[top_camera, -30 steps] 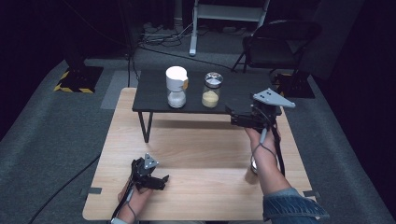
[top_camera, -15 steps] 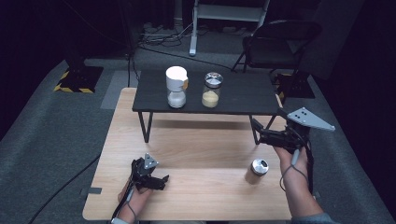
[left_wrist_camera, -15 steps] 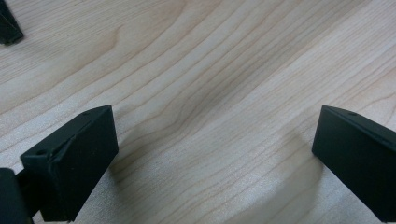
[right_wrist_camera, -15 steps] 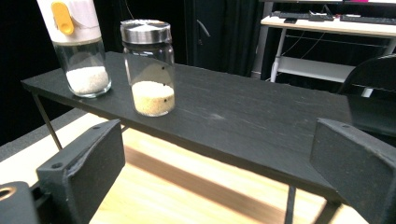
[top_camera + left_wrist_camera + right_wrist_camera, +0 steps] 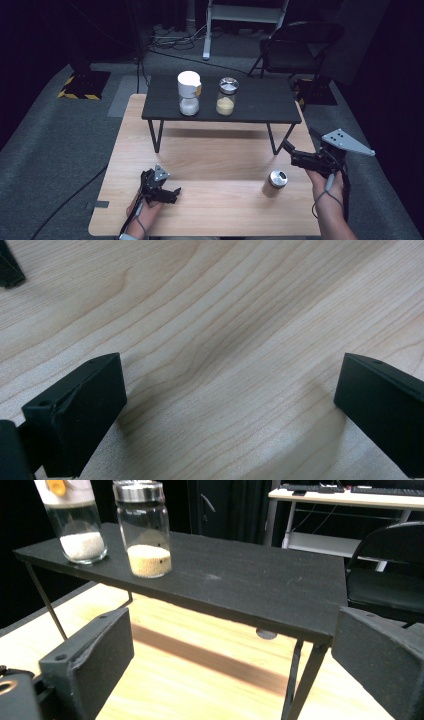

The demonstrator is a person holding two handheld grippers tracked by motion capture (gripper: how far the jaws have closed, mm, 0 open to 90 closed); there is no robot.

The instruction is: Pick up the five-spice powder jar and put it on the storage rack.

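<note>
A small jar with a silver lid [image 5: 275, 183] stands upright on the wooden table [image 5: 220, 155], right of centre. My right gripper [image 5: 291, 153] hovers open just right of and beyond it, apart from it, with nothing between its jaws. From the right gripper view [image 5: 230, 655] it faces the low black shelf [image 5: 240, 587]. That shelf holds a white-capped jar of white grains [image 5: 188, 94] [image 5: 75, 522] and a metal-lidded jar of yellowish grains [image 5: 226, 96] [image 5: 145, 527]. My left gripper [image 5: 171, 195] [image 5: 230, 405] rests open on bare wood near the front left.
The black shelf [image 5: 260, 102] stands on thin wire legs [image 5: 156, 135] across the far half of the table. A dark chair [image 5: 300, 45] and a white stand [image 5: 235, 20] sit on the floor behind. Cables trail from both grippers.
My right gripper has swung from beside the shelf's right end out to the right and back toward the person. The small jar stays standing on the table. The left gripper has not moved.
</note>
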